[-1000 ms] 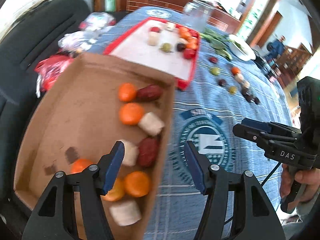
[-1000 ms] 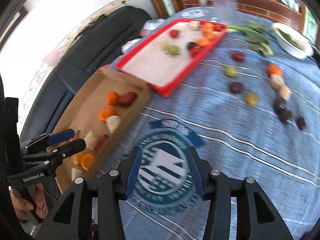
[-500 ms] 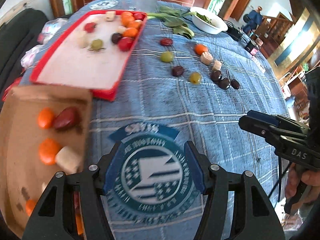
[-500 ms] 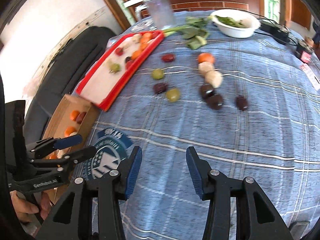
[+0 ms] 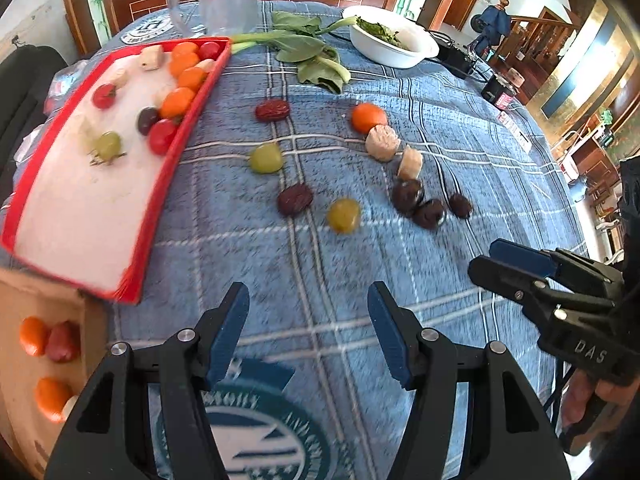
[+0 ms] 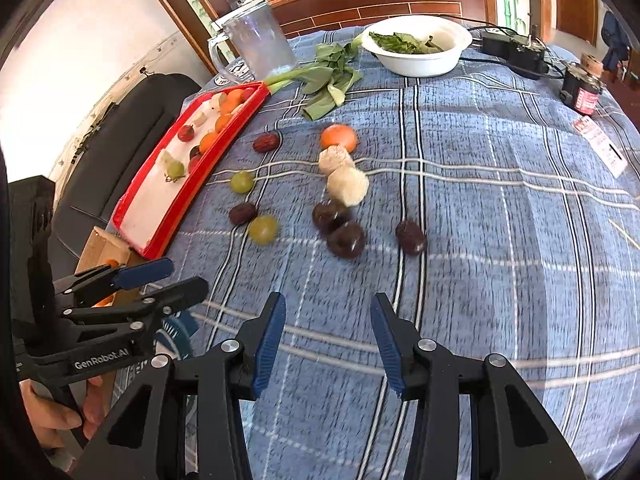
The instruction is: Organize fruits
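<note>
Two handheld black tools with blue pads, both aimed steeply down at a table draped in blue plaid cloth (image 5: 400,92). Left tool (image 5: 308,332) low in the left wrist view, jaws parted, nothing between the pads, only cloth beneath. Right tool (image 6: 328,344) low in the right wrist view, jaws narrower but parted, likewise empty. Loose fruits scattered on the cloth ahead of both tools, toward the upper middle of each frame and well apart from the fingertips. Nearest the left tool: a round green grape (image 5: 343,215) straight ahead above the gap, with a wrinkled dark red date (image 5: 295,199) just to its upper left. Nearest the right tool: two dark brown chestnut-like pieces (image 6: 338,228) touching one another, and a third dark piece (image 6: 411,237) alone to the right, almost in line with the gap. Farther up: two pale beige chunks, a small round orange fruit (image 5: 368,118), another green grape and another red date. No clear long axis on the round fruits; the dates lie with their length roughly across the frame. Flat red-rimmed white tray (image 5: 160,184) at upper left, holding orange fruits, red tomatoes, a dark grape, a green grape and pale chunks, mostly bunched at its far end. Brown cardboard box (image 5: 92,320) at lower left, partly cut off, with orange and red fruits inside. White bowl (image 6: 420,64) of greens beyond. Likely next: reach forward to the loose fruits.
</note>
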The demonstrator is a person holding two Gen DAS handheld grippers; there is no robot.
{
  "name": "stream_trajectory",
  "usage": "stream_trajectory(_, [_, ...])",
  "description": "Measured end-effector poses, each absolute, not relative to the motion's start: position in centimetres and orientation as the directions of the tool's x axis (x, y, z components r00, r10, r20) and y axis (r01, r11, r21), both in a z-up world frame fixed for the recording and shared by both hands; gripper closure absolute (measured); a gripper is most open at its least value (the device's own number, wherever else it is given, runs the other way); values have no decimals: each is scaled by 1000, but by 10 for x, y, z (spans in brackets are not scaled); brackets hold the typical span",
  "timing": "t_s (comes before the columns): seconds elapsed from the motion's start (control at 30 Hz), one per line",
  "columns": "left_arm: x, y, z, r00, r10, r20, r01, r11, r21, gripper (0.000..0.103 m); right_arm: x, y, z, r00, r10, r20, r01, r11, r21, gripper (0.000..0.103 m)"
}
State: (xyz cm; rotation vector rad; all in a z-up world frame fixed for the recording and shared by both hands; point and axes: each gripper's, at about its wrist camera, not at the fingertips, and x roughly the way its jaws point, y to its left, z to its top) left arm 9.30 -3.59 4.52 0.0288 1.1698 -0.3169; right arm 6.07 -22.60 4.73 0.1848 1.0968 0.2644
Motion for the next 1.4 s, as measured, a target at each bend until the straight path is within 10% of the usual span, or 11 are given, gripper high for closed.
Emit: stream_trajectory(1.4, [92,-60,26,322,-242,-915,288,946,-148,82,81,-220,34,362,323,-874,-209,942,262,77])
